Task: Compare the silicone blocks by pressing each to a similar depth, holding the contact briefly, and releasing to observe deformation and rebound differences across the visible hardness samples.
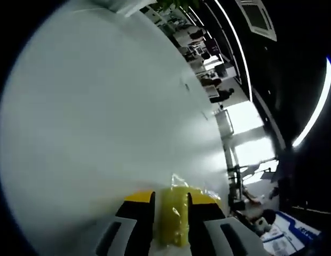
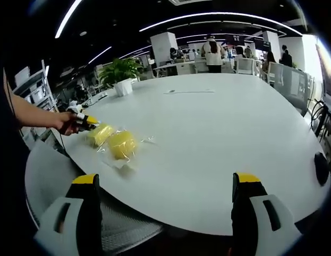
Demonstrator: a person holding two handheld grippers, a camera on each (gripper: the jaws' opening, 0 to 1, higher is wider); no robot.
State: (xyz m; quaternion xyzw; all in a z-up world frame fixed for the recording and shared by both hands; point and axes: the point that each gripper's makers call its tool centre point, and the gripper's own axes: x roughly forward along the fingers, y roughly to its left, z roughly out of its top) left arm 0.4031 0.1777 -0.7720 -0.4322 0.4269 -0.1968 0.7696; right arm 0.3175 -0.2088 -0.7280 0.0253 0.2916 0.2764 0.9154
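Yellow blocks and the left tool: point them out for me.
Gripped yellow block (image 1: 173,221): left gripper view, its middle between the jaws.
Free yellow block (image 2: 122,144): right gripper view, its top face.
Left tool (image 2: 91,121): right gripper view, its yellow tips at the block.

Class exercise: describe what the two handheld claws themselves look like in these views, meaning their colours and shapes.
Each claw has two black jaws capped with yellow tips, mounted on pale grey bodies with dark slots: left claw, right claw.
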